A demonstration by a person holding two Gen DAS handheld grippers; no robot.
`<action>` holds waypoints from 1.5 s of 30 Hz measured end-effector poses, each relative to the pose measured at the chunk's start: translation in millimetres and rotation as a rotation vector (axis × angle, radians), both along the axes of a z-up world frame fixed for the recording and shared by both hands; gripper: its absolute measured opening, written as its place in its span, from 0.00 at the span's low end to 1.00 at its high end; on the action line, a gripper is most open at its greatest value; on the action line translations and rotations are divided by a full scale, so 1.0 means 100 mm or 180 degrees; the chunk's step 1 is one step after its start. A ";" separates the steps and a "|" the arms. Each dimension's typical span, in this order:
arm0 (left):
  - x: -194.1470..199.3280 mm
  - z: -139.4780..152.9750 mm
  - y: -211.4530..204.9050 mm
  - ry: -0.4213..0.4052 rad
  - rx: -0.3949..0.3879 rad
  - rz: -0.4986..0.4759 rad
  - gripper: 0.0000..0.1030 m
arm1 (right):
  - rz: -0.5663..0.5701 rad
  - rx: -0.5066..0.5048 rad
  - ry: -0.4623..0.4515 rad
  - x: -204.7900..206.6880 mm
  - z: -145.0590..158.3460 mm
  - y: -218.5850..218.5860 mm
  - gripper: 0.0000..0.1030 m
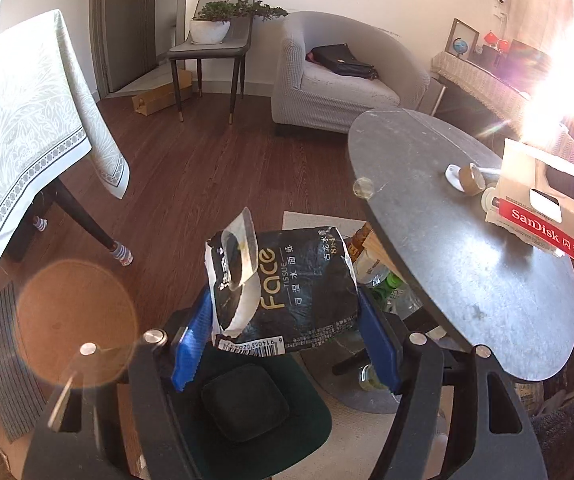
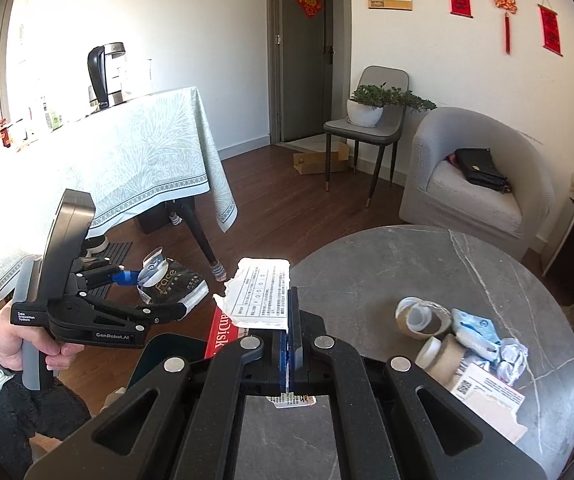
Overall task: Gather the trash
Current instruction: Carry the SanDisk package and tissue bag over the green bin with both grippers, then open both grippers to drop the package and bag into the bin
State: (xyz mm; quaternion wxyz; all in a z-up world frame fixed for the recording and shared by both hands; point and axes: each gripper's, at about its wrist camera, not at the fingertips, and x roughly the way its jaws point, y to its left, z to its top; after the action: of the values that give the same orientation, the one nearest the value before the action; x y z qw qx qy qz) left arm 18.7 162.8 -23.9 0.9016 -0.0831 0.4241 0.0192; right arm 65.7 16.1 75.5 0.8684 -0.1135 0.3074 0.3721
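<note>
My left gripper (image 1: 283, 320) is shut on a black "Face" tissue wrapper (image 1: 299, 284), held in the air left of the round grey table (image 1: 467, 264). The left gripper (image 2: 155, 292) and the tissue wrapper (image 2: 173, 284) also show in the right wrist view. My right gripper (image 2: 289, 312) is shut on a torn red-and-white SanDisk card package (image 2: 259, 296), held at the table's left edge; this package also shows in the left wrist view (image 1: 543, 216). Tape rolls (image 2: 419, 316), crumpled wrappers (image 2: 483, 336) and a torn card (image 2: 487, 396) lie on the table.
Under the table's edge sits a pile with bottles and packaging (image 1: 383, 276). A dark green seat (image 1: 247, 404) is below my left gripper. A cloth-covered table (image 2: 127, 160), a chair with a plant (image 2: 371, 116) and a grey armchair (image 2: 475, 184) stand around the wooden floor.
</note>
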 end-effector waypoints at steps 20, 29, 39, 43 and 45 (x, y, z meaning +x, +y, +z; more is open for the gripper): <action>-0.31 -0.69 0.43 0.0734 -0.0085 0.0012 0.70 | 0.0367 -0.0391 0.0470 -0.11 -0.48 1.06 0.00; -0.36 -1.08 0.46 0.1072 -0.0118 -0.0087 0.70 | 0.0436 -0.0662 0.0704 -0.12 -0.78 1.38 0.00; -0.41 -1.34 0.55 0.1329 -0.0128 -0.0135 0.79 | 0.0533 -0.0898 0.0982 -0.15 -1.14 1.66 0.00; -0.46 -1.33 0.61 0.1301 -0.0113 -0.0107 0.82 | 0.0543 -0.1000 0.1102 -0.16 -1.33 1.75 0.00; -0.48 -1.30 0.64 0.1244 -0.0098 -0.0071 0.82 | 0.0544 -0.1025 0.1156 -0.16 -1.42 1.78 0.00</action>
State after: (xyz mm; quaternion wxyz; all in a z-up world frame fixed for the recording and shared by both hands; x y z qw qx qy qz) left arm -29.7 226.9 -154.1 0.8009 -0.0868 0.5922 0.0184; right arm 49.3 194.5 -66.2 0.7350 -0.2073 0.5029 0.4047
